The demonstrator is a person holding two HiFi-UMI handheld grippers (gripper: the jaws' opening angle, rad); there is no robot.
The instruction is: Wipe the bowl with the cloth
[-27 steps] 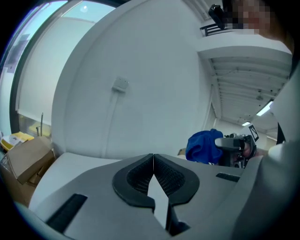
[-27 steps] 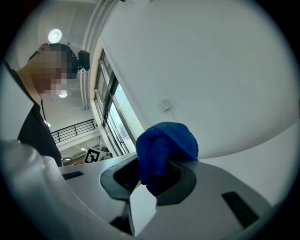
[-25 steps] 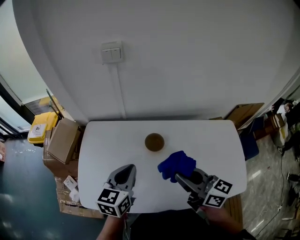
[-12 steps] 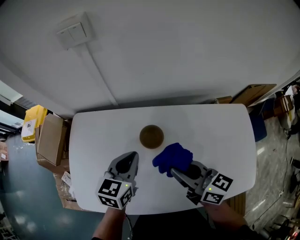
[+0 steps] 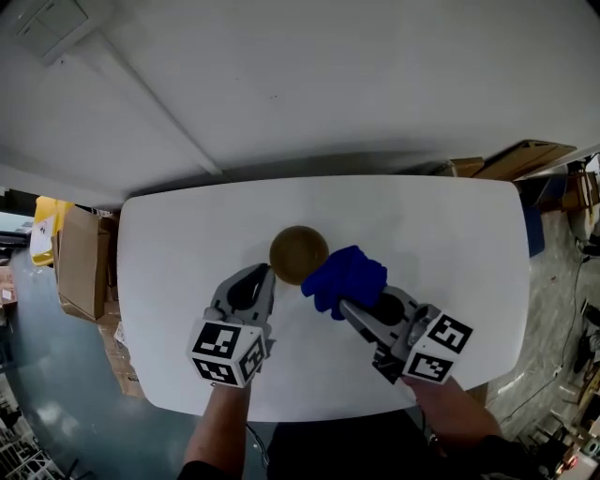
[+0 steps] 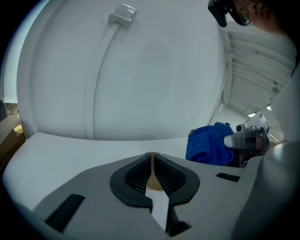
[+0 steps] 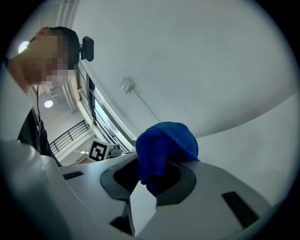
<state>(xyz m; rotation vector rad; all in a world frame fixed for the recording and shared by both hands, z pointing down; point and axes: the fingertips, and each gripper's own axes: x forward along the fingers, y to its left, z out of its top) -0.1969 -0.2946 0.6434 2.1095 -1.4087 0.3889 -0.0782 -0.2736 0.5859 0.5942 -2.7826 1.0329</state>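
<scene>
A brown bowl stands upright near the middle of the white table. My left gripper is shut with nothing in it, its tips right beside the bowl's near-left rim; whether they touch I cannot tell. In the left gripper view the closed jaws hide most of the bowl, which shows as a tan sliver behind them. My right gripper is shut on a bunched blue cloth, which hangs just right of the bowl. The cloth fills the jaws in the right gripper view.
Cardboard boxes stand on the floor left of the table, more cardboard at the far right. A white wall with a switch and a cable duct rises behind the table. The table's near edge runs under both hands.
Both grippers have moved forward and down toward the bowl. The cloth now sits beside the bowl's right rim, and the left tips have come up to its near-left rim.
</scene>
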